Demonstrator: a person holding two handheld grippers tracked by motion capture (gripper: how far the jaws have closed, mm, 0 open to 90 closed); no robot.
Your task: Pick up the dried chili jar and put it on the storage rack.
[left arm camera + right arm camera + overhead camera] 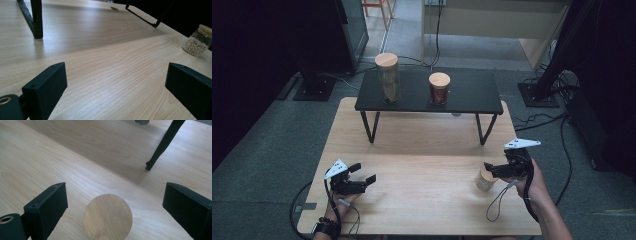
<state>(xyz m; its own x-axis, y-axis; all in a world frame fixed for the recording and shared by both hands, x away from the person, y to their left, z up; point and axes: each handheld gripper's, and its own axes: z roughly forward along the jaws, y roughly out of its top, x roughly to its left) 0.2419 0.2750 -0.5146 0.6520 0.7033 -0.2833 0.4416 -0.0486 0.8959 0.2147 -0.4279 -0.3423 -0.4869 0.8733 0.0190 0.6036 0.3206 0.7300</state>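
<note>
Three wood-lidded glass jars, two grippers, one pale wooden table (412, 150).
Left gripper (362, 179) gapes wide, holding nothing, over bare board; two jars stand on the black metal shelf (472, 95); right gripper (493, 169), jaws apart and gripping nothing, straddles the small grain-filled jar (485, 180) near the right edge.

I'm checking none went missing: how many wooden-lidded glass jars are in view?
3. A tall clear wooden-lidded jar stands at the black shelf's left end, a shorter reddish-brown jar near its middle, and a small grain-filled jar on the wooden table between the right gripper's open jaws.
</note>
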